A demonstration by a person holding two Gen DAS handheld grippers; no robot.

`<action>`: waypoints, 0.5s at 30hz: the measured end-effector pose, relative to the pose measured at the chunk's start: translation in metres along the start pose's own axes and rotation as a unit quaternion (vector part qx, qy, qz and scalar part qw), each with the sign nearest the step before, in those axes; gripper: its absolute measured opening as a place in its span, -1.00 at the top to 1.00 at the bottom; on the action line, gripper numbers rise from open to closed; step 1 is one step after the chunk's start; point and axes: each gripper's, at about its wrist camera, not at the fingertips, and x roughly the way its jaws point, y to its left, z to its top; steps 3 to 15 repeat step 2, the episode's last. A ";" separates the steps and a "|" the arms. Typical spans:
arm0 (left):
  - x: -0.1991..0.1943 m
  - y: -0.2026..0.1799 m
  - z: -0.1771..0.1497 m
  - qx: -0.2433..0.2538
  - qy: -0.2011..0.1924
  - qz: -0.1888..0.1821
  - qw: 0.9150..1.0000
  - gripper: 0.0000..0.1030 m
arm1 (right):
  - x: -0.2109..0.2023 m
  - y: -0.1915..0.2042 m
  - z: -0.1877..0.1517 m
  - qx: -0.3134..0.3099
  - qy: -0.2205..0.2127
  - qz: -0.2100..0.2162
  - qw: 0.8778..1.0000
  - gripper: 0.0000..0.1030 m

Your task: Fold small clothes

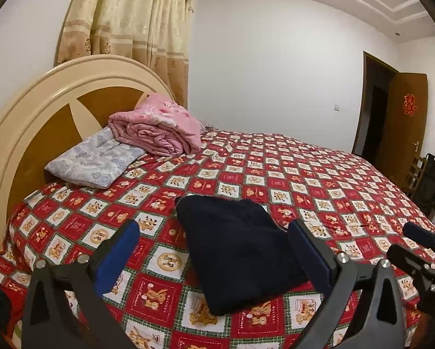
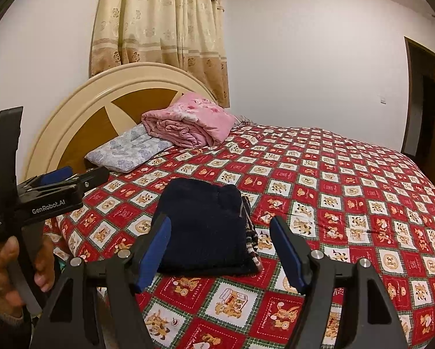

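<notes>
Spread flat across the bed [image 1: 319, 174], a red bear-print quilt [image 2: 333, 180], giving a smooth working surface. Near its close edge, lying folded into a compact block, the dark navy garment [image 2: 202, 232], probably finished, though any layers beneath stay hidden. Hovering just short of it, left gripper [image 1: 214, 250] and right gripper [image 2: 220, 250], both spread wide, gripping nothing.

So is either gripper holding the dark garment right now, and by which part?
Nothing is held. The left gripper and right gripper both stand open above the folded dark garment, which lies free on the bed.
</notes>
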 end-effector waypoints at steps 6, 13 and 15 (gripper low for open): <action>-0.001 -0.001 0.000 0.002 -0.002 -0.006 1.000 -1.00 | -0.001 0.000 -0.001 0.002 -0.001 0.001 1.000 -0.38; -0.001 -0.001 0.000 0.002 -0.002 -0.006 1.000 -1.00 | -0.001 0.000 -0.001 0.002 -0.001 0.001 1.000 -0.38; -0.001 -0.001 0.000 0.002 -0.002 -0.006 1.000 -1.00 | -0.001 0.000 -0.001 0.002 -0.001 0.001 1.000 -0.38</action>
